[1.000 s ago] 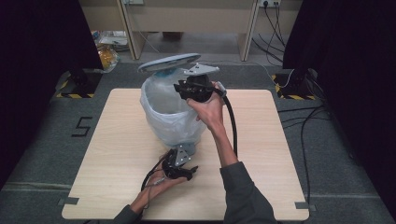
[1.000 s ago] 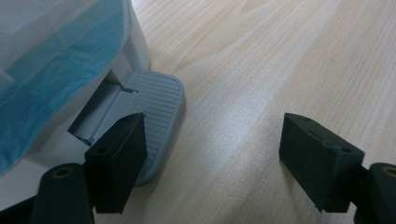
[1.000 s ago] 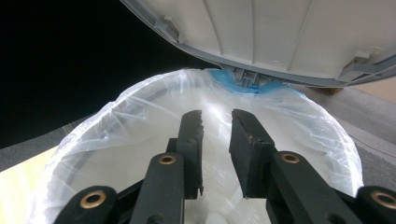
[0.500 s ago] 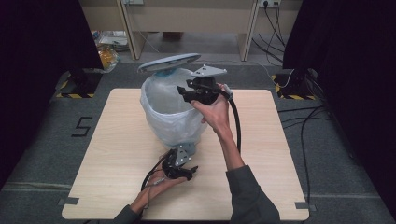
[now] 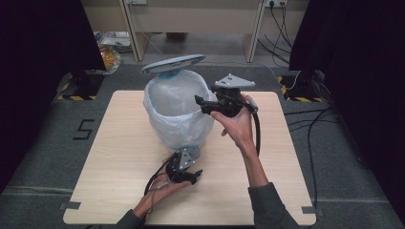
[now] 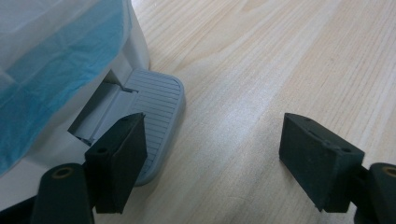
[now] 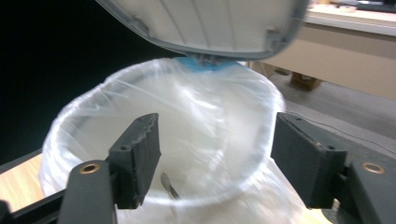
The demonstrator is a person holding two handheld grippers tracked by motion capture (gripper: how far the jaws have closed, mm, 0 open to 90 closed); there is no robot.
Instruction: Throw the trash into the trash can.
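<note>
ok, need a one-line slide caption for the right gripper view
Right gripper, jaws just opened and empty, faces the bag-lined pedal bin under its raised lid.

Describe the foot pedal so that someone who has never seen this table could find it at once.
On the wooden table stands a white bin lined with a clear bag, its lid raised. At the bin's base, on the person's side, a small grey pedal sticks out flat; unlike the smooth bin, its top is ribbed.
</note>
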